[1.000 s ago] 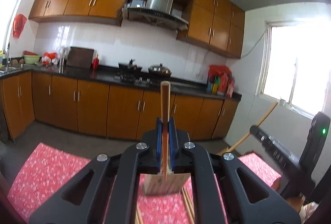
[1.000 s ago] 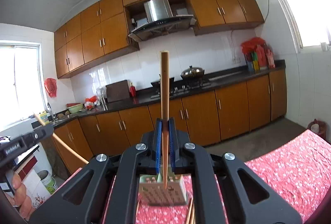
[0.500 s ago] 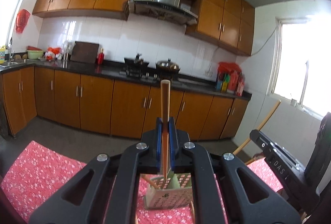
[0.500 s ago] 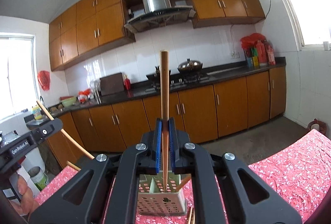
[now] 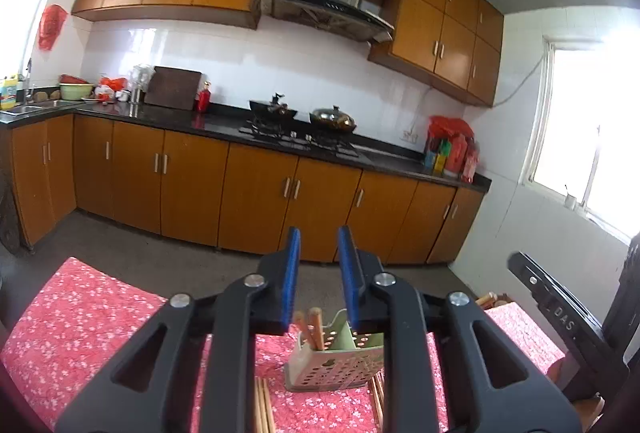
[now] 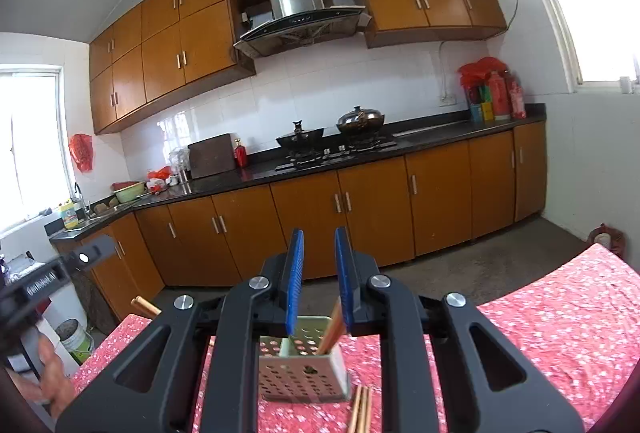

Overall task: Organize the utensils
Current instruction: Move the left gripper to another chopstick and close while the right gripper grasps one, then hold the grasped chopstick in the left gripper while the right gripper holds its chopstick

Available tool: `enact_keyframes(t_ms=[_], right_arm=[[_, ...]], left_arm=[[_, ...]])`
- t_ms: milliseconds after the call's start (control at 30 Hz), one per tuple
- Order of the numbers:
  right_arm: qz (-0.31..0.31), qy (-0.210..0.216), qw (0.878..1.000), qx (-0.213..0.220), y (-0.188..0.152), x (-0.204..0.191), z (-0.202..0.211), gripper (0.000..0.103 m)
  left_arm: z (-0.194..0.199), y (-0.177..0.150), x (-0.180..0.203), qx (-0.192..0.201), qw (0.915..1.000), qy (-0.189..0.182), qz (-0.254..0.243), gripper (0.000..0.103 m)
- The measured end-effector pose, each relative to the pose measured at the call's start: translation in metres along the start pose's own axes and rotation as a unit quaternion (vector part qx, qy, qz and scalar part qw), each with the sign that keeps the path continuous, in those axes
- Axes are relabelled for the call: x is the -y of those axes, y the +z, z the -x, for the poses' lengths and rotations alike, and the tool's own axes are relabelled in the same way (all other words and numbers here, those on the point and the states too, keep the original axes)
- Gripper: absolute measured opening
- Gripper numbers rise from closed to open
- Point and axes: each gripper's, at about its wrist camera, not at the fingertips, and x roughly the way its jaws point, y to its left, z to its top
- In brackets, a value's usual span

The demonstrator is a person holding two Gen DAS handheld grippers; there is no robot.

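Chopsticks point(image 5: 313, 327) stand tilted in the perforated utensil holder point(image 5: 334, 367) on the red floral tablecloth point(image 5: 80, 317), at 6 o'clock below the left gripper point(image 5: 319, 245). Loose chopsticks point(image 6: 361, 407) lie beside the holder. Left gripper jaws: apart, holding nothing. Right gripper point(image 6: 319, 245) jaws: apart, holding nothing, above the holder.

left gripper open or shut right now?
Open. In the left wrist view the left gripper shows a clear gap between its blue pads, nothing held; chopsticks stand in the holder below.
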Motion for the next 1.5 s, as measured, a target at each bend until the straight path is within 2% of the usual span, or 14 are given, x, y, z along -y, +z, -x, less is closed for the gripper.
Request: enact_keyframes(t_ms=[100,200,300,333,400,433,533,633,867,1133,1167,1200,1367,1500], right_arm=[[0.003,-0.013,1.000,-0.002,-0.005,0.008,0.022,0.017],[-0.003,-0.037,0.999,-0.036,-0.026,0.026,0.038,0.017],[-0.016,-0.058,0.994,-0.094,-0.058,0.044,0.034,0.017],[-0.021,-0.063,0.990,-0.127,-0.078,0.052,0.029,0.017],[-0.021,-0.071,0.982,-0.173,-0.106,0.058,0.020,0.017],[-0.022,-0.067,0.976,-0.206,-0.126,0.060,0.014,0.017],[-0.039,-0.039,0.959,-0.278,-0.167,0.059,0.001,0.017],[-0.049,-0.019,0.948,-0.315,-0.190,0.054,-0.007,0.017],[-0.026,-0.017,0.936,-0.352,-0.213,0.038,-0.018,0.017],[0.002,-0.021,0.935,-0.355,-0.222,0.035,-0.015,0.015],[0.009,-0.025,0.935,-0.353,-0.223,0.036,-0.018,0.009],[0.015,-0.033,0.935,-0.352,-0.223,0.036,-0.019,0.008],[-0.005,-0.084,0.938,-0.335,-0.217,0.060,-0.020,0.008],[-0.028,-0.101,0.938,-0.330,-0.214,0.078,-0.018,0.008]], left_arm=[[0.028,-0.003,-0.013,0.007,0.9999,0.015,0.003,0.023],[0.048,-0.022,-0.028,-0.009,0.9991,0.040,-0.005,0.026],[0.052,-0.053,-0.047,-0.048,0.9959,0.074,-0.021,0.027],[0.051,-0.065,-0.053,-0.063,0.9941,0.084,-0.027,0.027],[0.044,-0.094,-0.069,-0.109,0.9886,0.099,-0.032,0.027],[0.039,-0.112,-0.077,-0.139,0.9840,0.106,-0.035,0.027],[0.032,-0.146,-0.091,-0.190,0.9742,0.117,-0.033,0.027],[0.030,-0.171,-0.097,-0.225,0.9679,0.111,-0.017,0.027],[0.031,-0.189,-0.093,-0.247,0.9647,0.089,-0.014,0.027],[0.020,-0.200,-0.077,-0.271,0.9608,0.058,-0.014,0.027],[0.018,-0.202,-0.075,-0.275,0.9599,0.051,-0.014,0.027],[0.017,-0.204,-0.072,-0.280,0.9588,0.045,-0.013,0.027],[0.012,-0.217,-0.060,-0.298,0.9542,0.021,-0.019,0.025],[0.007,-0.228,-0.050,-0.313,0.9490,0.012,-0.033,0.018]])
